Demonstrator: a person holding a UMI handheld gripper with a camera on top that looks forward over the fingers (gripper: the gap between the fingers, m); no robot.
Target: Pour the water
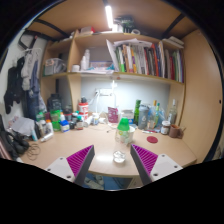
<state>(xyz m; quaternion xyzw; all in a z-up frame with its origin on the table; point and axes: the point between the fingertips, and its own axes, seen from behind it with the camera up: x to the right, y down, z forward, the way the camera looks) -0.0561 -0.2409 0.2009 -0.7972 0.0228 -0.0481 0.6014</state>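
Progress first: as I read it, the pour has not begun. My tool [113, 160] sits low centre in the frame with its two fingers spread wide and nothing between the pads [78, 158], so it is open and empty-handed. Task items, as far as I can make out, stand just ahead of the fingers at frame centre, on the wooden counter [100, 160]: a clear bottle or jar with a green cap [124, 132], and in front of it a small clear glass [119, 156], which lies between the fingertips' line and the bottle. Whether the glass holds any water I cannot tell; it looks empty or nearly so. Left to do, by my judgement: approach, grasp the green-capped vessel, tilt it over the glass, set it back. Whether the cap must come off first I cannot judge. Clutter of bottles and jars [55, 118] fills the counter's left and right back edge; a shelf of books [140, 58] runs across upper centre-right, and clothes [15, 80] hang at the left. A ceiling strip light [109, 15] glows at top centre. Writing: none readable; book spines and bottle labels are too small to make out, no brand identifiable.
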